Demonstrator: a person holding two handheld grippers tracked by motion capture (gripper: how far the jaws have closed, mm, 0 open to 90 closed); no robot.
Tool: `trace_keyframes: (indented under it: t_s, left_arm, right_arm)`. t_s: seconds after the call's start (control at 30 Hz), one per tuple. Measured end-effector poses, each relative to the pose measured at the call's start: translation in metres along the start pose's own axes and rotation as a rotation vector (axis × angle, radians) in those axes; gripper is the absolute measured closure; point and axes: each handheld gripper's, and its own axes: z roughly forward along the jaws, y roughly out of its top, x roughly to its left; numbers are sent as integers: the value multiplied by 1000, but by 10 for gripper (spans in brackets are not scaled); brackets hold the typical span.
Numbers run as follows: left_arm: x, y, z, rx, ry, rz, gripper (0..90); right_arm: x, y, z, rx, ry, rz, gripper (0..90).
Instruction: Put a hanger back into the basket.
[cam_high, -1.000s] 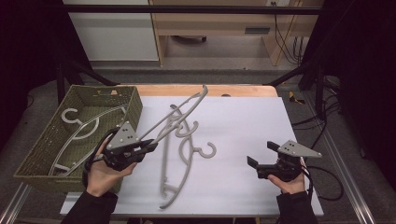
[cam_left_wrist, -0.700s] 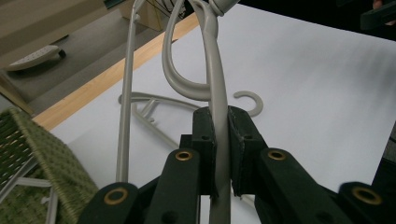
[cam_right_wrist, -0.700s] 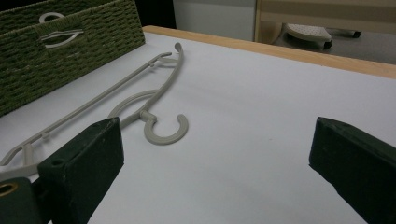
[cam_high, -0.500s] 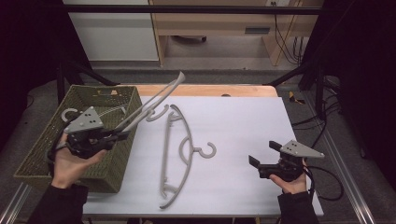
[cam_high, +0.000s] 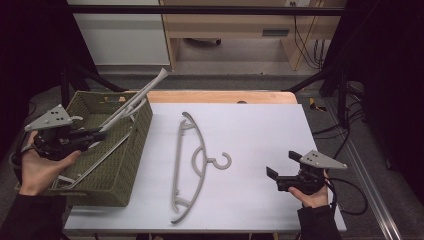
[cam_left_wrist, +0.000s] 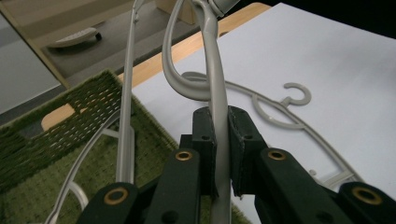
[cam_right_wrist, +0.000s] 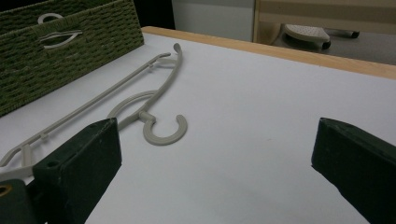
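Left gripper (cam_high: 102, 134) pinching hanger (cam_high: 131, 104) over basket (cam_high: 131, 160); right gripper (cam_high: 272, 179) spread, level.

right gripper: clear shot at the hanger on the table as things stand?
Probably yes. The right gripper is open and empty, bare table lies between it and the hanger, and the left gripper is away over the basket.

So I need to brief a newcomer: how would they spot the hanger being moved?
Find the green woven basket at the table's left. Above it, the left gripper clamps a grey hanger, tilted in the air; the other hanger lies flat on the white tabletop.
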Motion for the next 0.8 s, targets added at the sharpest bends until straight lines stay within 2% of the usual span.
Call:
trace_keyframes:
  t_s: [0.4, 0.47, 0.63, 0.8]
  left_arm:
    - [30, -29, 4, 41, 12, -37, 820]
    - [36, -36, 4, 43, 13, -54, 820]
    - [44, -46, 3, 57, 23, -81, 820]
    - [51, -56, 0, 77, 25, -89, 820]
  right_arm:
    - [0, -1, 1, 7, -8, 2, 14]
    - [0, -1, 1, 9, -5, -1, 13]
    - [0, -1, 2, 11, -8, -1, 13]
    - [0, -1, 2, 13, -10, 1, 13]
